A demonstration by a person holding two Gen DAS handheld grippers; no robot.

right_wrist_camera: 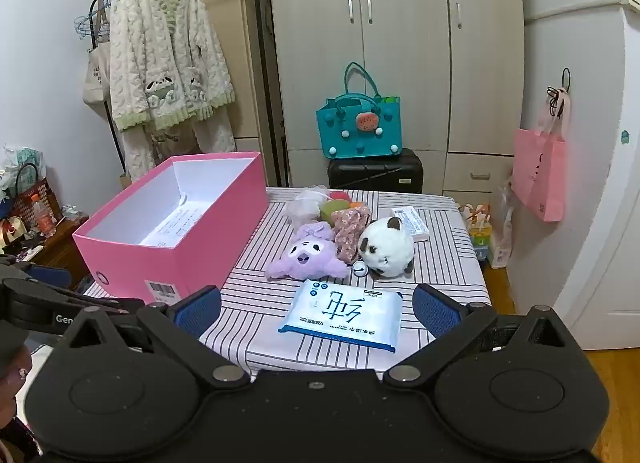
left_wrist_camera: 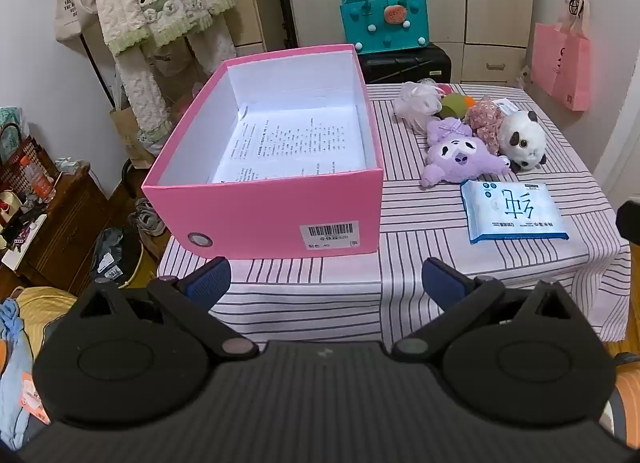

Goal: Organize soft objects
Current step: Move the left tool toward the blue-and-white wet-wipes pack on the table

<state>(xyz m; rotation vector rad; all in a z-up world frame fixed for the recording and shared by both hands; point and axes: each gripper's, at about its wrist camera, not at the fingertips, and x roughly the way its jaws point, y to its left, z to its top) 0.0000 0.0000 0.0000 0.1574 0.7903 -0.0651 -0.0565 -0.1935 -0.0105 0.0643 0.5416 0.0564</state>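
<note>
Soft toys sit in a cluster on the striped tablecloth (right_wrist_camera: 256, 303), right of the open pink box (right_wrist_camera: 160, 259): a purple plush (right_wrist_camera: 308, 259), a white panda plush (right_wrist_camera: 386, 249), a floral fabric piece (right_wrist_camera: 350, 229) and a white mesh pouf (right_wrist_camera: 306, 201) behind them. A pack of wet wipes (right_wrist_camera: 344, 315) lies flat in front, nearest the right gripper (right_wrist_camera: 316, 313), whose jaws stand wide and empty. The left gripper (left_wrist_camera: 326, 283) is equally wide and holds nothing, hanging before the box's near wall.

Nothing appears packed yet; only printed sheets line the box floor. The wipes look like the easiest first pick. Bring the right jaws down astride the pack's short width, close gently so the wrapper does not buckle, then lift it clear of the box wall before lowering it inside.
</note>
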